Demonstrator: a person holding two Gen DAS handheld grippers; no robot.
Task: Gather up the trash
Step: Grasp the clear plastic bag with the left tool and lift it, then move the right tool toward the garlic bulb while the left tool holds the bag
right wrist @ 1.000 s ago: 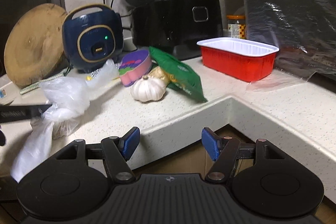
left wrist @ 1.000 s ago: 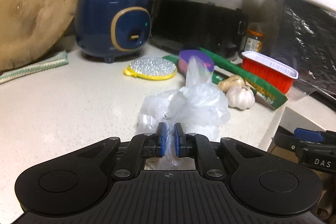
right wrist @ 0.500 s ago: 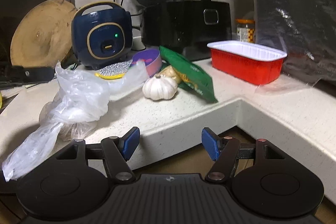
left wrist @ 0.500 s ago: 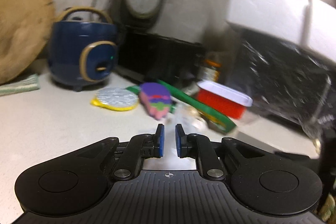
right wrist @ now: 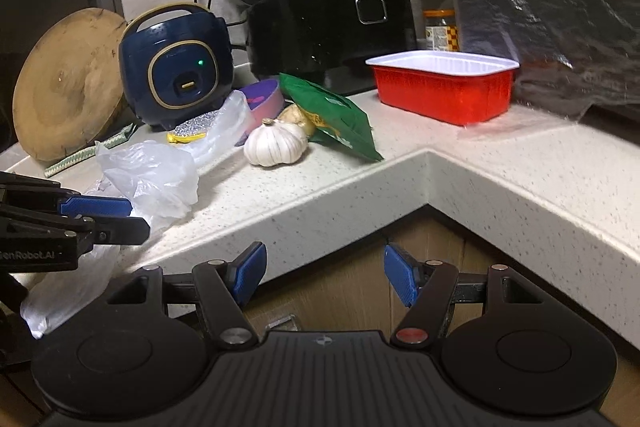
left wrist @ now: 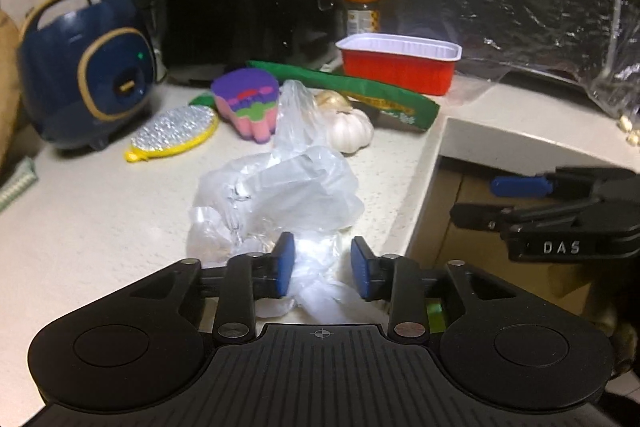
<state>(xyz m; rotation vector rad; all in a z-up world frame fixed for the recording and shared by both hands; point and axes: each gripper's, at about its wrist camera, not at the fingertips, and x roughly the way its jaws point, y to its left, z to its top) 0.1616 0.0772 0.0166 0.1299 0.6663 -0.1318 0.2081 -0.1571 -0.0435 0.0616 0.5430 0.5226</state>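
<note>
A crumpled clear plastic bag (left wrist: 288,195) lies on the speckled white counter (left wrist: 100,207) near its front edge. My left gripper (left wrist: 322,265) is low over the bag's near end. Its jaws are opening, and a twisted bit of the bag sits loose between the blue pads without being pinched. In the right wrist view the same bag (right wrist: 152,171) spills over the edge under the left gripper (right wrist: 96,211). My right gripper (right wrist: 322,275) hangs open and empty in front of the counter's inner corner, below the edge. A green snack packet (left wrist: 360,91) and a red plastic tray (left wrist: 400,67) lie further back.
Two garlic bulbs (left wrist: 348,131), a purple-pink sponge (left wrist: 248,103) and a silver-yellow scrubber (left wrist: 176,131) sit behind the bag. A blue cooker (left wrist: 88,71), a black appliance (left wrist: 248,27) and a round wooden board (right wrist: 68,87) line the wall. Foil-covered stove (left wrist: 520,7) at right.
The left gripper was shut on the bag, swung briefly upward, and now sits low again with its jaws parted around the bag. The right gripper has hardly moved.
</note>
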